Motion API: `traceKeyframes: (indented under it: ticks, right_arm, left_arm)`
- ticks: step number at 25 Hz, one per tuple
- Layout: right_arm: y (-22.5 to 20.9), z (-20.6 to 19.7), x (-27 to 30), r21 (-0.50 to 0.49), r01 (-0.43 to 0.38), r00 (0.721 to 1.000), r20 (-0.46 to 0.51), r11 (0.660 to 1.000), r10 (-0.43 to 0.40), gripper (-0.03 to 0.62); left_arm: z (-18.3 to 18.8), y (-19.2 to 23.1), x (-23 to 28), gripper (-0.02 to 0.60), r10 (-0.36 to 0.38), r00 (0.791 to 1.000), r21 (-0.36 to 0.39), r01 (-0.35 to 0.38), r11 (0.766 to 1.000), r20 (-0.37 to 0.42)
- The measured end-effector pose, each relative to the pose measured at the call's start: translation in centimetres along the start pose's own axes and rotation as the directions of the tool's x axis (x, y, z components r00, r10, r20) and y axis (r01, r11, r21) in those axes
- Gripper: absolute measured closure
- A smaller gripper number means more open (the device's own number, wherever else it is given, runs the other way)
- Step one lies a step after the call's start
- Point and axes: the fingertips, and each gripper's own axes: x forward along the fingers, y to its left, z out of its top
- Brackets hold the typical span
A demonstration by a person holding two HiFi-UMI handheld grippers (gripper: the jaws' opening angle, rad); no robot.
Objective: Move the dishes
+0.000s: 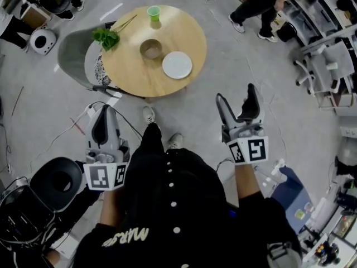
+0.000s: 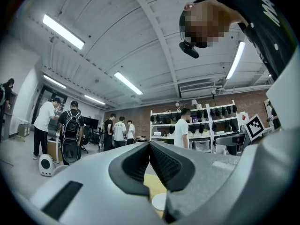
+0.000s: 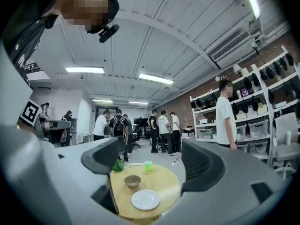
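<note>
At 12 o'clock from the person's shoes, well apart from both grippers, stands the round pale wooden desk (image 1: 129, 71). It carries the dishes: a white round plate (image 1: 177, 65) at its 4 o'clock edge, a brown wooden bowl (image 1: 150, 49) near the centre, and a small green cup (image 1: 154, 13) at its 12 o'clock rim. A bunch of green leaves (image 1: 106, 38) lies at the 9 o'clock edge, overhanging a grey chair (image 1: 70, 52).

Seen from the left gripper's own view, its jaws block nearly all of the desk. Only a sliver of wood and part of the plate's rim show beneath them, and the bowl and cup are hidden. From the right gripper's view, one jaw covers the desk's 9 o'clock edge and part of the leaves.

The left gripper (image 1: 104, 111) is held low at 7 o'clock from the desk, pointing toward 12 o'clock, its 2 jaws pressed together with nothing between. The right gripper (image 1: 236, 94) sits at 5 o'clock from the desk, its jaws spread wide and empty.
</note>
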Motion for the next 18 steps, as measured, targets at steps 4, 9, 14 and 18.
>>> traceKeyframes:
  ticks: [4,9,14,18]
  right_arm:
    - [-0.1,-0.1,3.5,-0.01,0.001,1.0,0.0,1.0,-0.001,0.183]
    - [0.0,0.3,8.6,-0.021,0.006,1.0,0.008,1.0,-0.006,0.183]
    - [0.2,1.3,13.8,-0.037,0.009,1.0,0.025,0.999,-0.009,0.184]
    - [0.5,2.0,17.2,-0.04,0.01,0.999,0.032,0.999,-0.009,0.186]
  left_arm:
    - [-0.4,2.2,3.0,0.578,-0.007,1.0,-0.006,0.007,1.0,0.009]
    - [-0.3,5.3,7.3,0.578,-0.022,0.999,-0.008,0.023,1.0,0.027]
    - [0.3,8.9,11.0,0.578,-0.022,0.999,-0.009,0.023,1.0,0.049]
    - [0.8,11.3,13.5,0.578,-0.025,0.998,-0.012,0.025,1.0,0.064]
